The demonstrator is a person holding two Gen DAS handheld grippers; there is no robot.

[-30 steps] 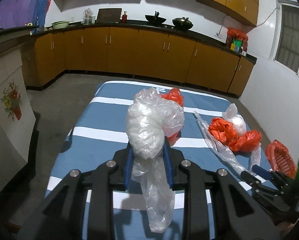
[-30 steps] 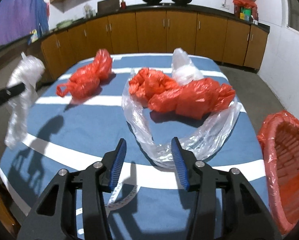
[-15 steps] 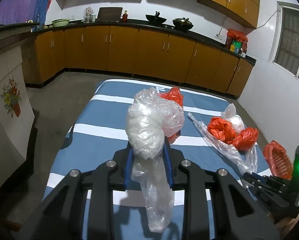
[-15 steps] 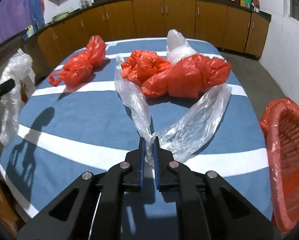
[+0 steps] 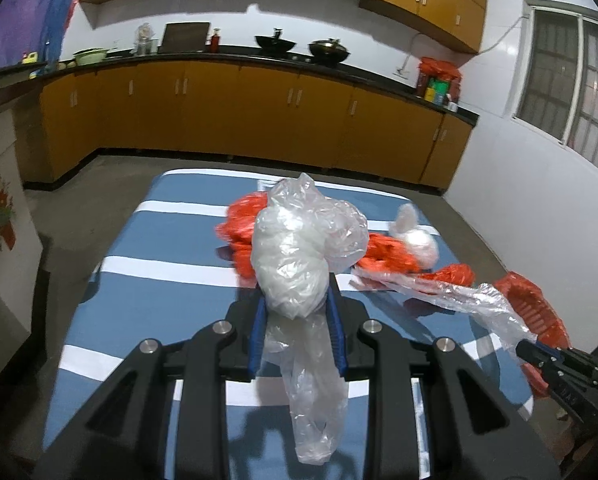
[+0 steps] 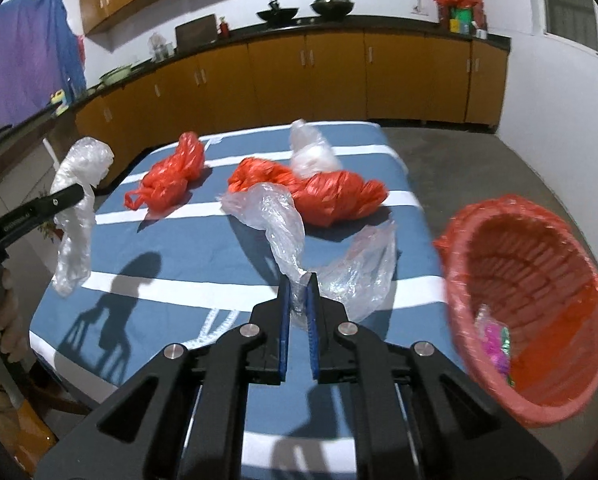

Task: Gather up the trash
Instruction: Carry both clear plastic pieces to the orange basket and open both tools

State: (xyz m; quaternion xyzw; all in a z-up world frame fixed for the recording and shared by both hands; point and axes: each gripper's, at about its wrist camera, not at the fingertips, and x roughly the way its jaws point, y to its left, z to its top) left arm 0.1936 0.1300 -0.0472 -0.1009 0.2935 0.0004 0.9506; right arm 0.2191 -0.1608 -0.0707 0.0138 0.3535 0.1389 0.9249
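Observation:
My left gripper (image 5: 297, 302) is shut on a crumpled clear plastic bag (image 5: 305, 248), whose tail hangs down in front of the jaws; the same bag (image 6: 79, 184) shows at the left of the right wrist view. My right gripper (image 6: 298, 284) is shut on a long clear plastic bag (image 6: 283, 220), lifted off the blue striped tablecloth (image 6: 187, 252), and both its ends trail down. Three red plastic bags (image 6: 171, 184) (image 6: 259, 174) (image 6: 339, 196) and a knotted white bag (image 6: 313, 154) lie on the table. A red basket (image 6: 527, 292) stands at the right.
Some colourful scraps (image 6: 497, 344) lie inside the basket. A hand (image 6: 7, 320) holds the left gripper's handle. Orange kitchen cabinets (image 5: 259, 120) with a dark counter line the far walls. Grey floor (image 5: 83, 200) surrounds the table.
The right gripper shut on the long clear bag and lifted it off the table, moving toward the basket. The left gripper shifted a little with its bag still held.

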